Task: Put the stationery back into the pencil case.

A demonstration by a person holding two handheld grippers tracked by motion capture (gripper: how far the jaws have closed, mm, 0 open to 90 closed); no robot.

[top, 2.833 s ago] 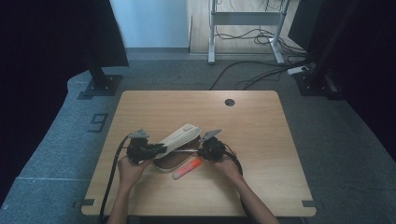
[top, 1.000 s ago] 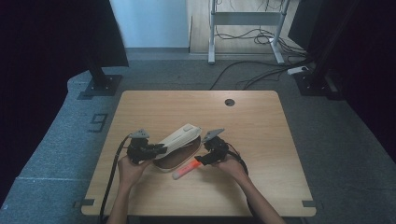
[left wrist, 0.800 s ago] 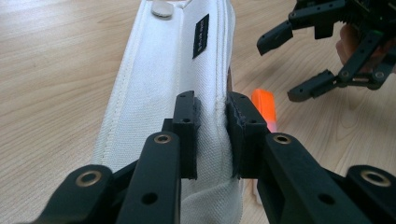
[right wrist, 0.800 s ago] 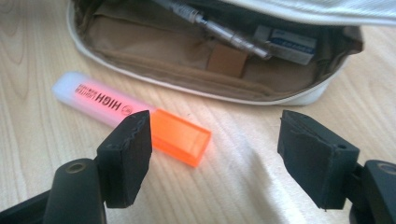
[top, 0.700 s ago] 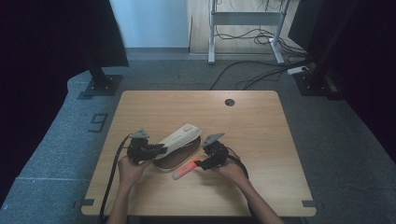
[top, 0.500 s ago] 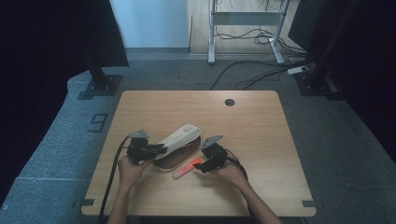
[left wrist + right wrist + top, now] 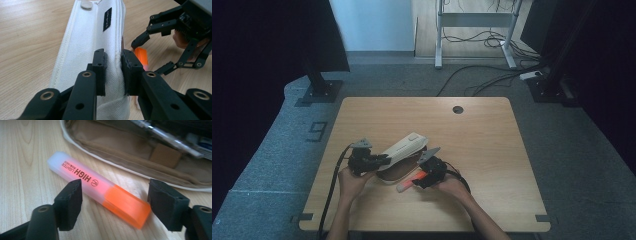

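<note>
Lab: bare desk (image 7: 492, 135), floor cables (image 7: 472, 82)

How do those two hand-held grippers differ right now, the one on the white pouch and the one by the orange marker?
The left hand-held gripper is shut on the white pouch, pinching its flap; the right hand-held gripper stands open, its jaws either side of the highlighter without pressing it. The pouch flap is held raised; the highlighter lies flat on the table. Both have black jaws.

A wooden table (image 7: 482, 130) stands on grey carpet (image 7: 572, 150), dark curtains (image 7: 257, 55) around.
</note>
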